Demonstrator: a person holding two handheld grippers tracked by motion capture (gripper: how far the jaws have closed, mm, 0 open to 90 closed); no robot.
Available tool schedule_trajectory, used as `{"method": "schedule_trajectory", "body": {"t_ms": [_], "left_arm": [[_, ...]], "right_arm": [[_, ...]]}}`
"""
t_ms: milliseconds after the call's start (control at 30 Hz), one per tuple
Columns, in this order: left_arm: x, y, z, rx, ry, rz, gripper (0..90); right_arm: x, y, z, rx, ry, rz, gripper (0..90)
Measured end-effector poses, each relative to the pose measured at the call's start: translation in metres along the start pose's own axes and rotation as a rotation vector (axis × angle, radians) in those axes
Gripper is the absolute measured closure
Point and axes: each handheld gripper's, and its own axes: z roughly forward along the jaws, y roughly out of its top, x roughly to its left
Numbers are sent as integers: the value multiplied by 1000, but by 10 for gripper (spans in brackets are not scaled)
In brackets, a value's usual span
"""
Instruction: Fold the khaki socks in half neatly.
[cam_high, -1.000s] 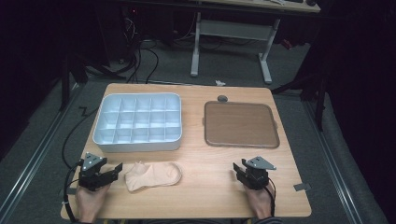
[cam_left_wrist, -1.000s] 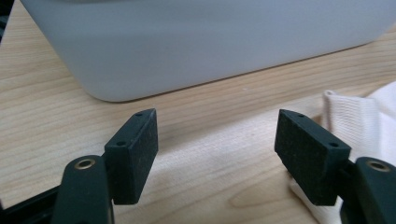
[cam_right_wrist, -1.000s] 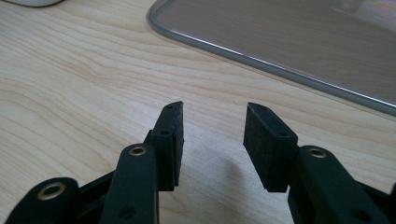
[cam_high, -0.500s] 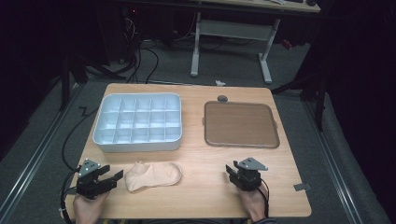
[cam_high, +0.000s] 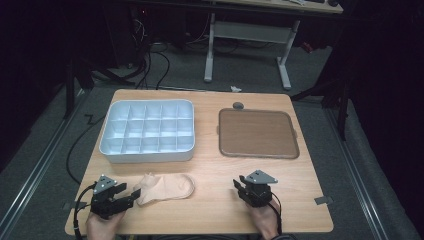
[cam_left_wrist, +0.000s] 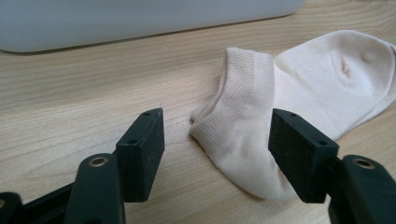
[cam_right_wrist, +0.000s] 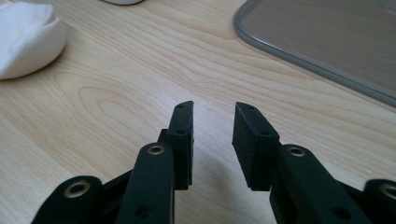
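Pale peach and soft, the sock (cam_high: 165, 188) lies flat on the wooden table (cam_high: 210, 210), near its front edge and left of the middle, just below the white divided tray (cam_high: 147, 131). Its long axis runs left to right across the table, with the ribbed cuff (cam_left_wrist: 240, 88) at the left end and the rounded toe at the right.

The left gripper (cam_high: 131, 198) points right along the table at that cuff. Its jaws stand wide apart and level with the tabletop. In the left gripper view the heel end of the sock lies between the two pads (cam_left_wrist: 299, 149), but neither pad presses on it.

The right gripper (cam_high: 239, 188) sits low over bare wood right of the sock, below the brown tray (cam_high: 258, 133). Its jaws have just been closing and now leave a narrow gap with nothing between them. In the right gripper view the sock's toe shows well off at the upper left.
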Motion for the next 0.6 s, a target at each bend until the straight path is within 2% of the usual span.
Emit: {"method": "schedule_trajectory", "body": {"t_ms": [133, 233, 300, 533, 600], "left_arm": [[-3, 1, 5, 27, 7, -4, 394], [-6, 2, 10, 35, 7, -12, 405], [-9, 3, 12, 42, 18, 0, 406], [-12, 5, 16, 43, 20, 6, 409], [-12, 4, 17, 49, 20, 12, 414]], "right_arm": [[6, 1, 2, -6, 8, -4, 678], [15, 4, 5, -15, 49, -11, 675], [17, 5, 6, -17, 62, -19, 674], [32, 14, 16, -18, 124, -36, 670], [34, 15, 17, -19, 129, -37, 668]]}}
